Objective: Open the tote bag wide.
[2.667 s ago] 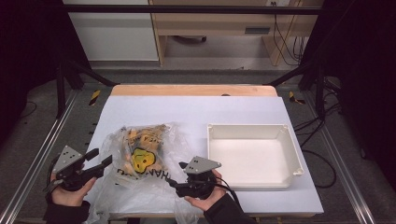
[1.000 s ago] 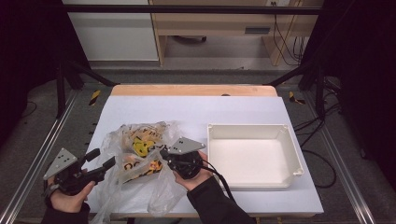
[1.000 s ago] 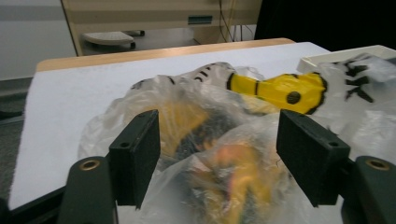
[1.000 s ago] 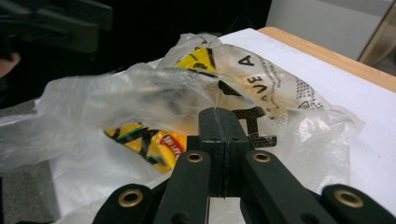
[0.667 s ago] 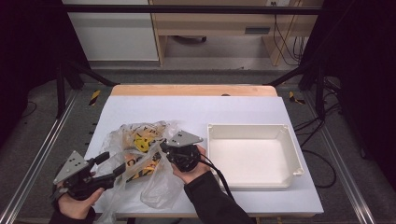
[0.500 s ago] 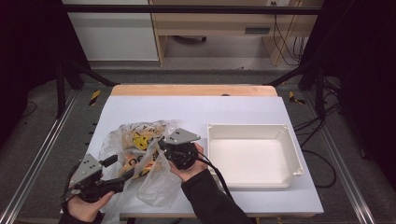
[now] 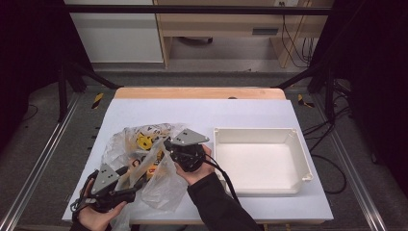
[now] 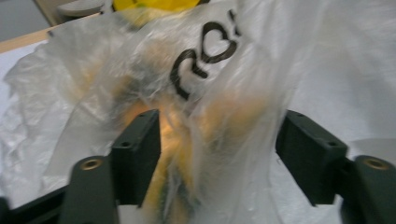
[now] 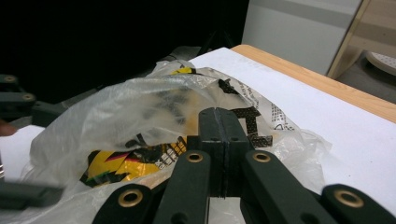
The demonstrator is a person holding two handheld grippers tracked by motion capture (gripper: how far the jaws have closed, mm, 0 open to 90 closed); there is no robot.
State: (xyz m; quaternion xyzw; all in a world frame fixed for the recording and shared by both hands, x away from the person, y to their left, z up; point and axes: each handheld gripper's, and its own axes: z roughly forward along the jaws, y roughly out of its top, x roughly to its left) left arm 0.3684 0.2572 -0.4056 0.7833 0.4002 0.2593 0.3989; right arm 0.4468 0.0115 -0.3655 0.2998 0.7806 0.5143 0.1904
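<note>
The right gripper is clenched on a fold of the clear plastic bag, its jaws pressed flat together in the right gripper view with the film pinched between them and lifted off the bench. The left gripper has just been closing, yet its pads stand apart — bag film and something orange bulge between them without being squeezed, so it is not yet gripping. In the high view it sits at the bench's near left corner, beneath the bag's lower end.

The bag lies toward the near left part of the bench, printed with black letters and holding yellow and orange packets; how many cannot be told through the crumpled film. The white tray sits on the right half, empty.

The risks, as I judge them: the thin film could tear or slip from the right pinch if pulled hard, and the left jaws may catch film alone — or crush a packet — because the contents are blurred behind folds.
</note>
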